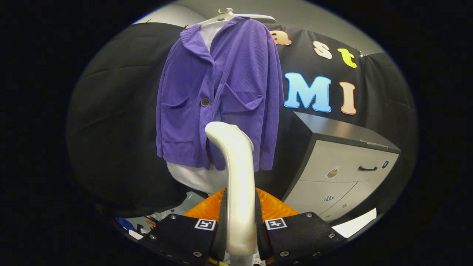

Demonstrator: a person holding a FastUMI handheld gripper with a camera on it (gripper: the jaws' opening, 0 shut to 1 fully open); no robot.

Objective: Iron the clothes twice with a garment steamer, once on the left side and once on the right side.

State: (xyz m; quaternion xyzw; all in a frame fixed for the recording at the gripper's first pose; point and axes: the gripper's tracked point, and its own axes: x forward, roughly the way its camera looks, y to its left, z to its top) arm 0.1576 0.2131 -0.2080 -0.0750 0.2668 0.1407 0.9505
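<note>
A purple corduroy jacket (221, 96) hangs on a white hanger (236, 15) over a white garment (196, 177), in front of the black cloth wall. My gripper (240, 225) is shut on the white garment steamer (236, 173), both fingers pressing its handle. The steamer stands upright between the fingers, and its curved head points at the jacket's lower middle, just below the dark button (205, 101). How far the head is from the fabric cannot be judged.
A grey cabinet (343, 166) with a dark top and a black drawer handle stands to the right of the jacket. An orange ribbed object (269, 207) lies just behind the fingers. Small clutter (147, 221) lies low on the left.
</note>
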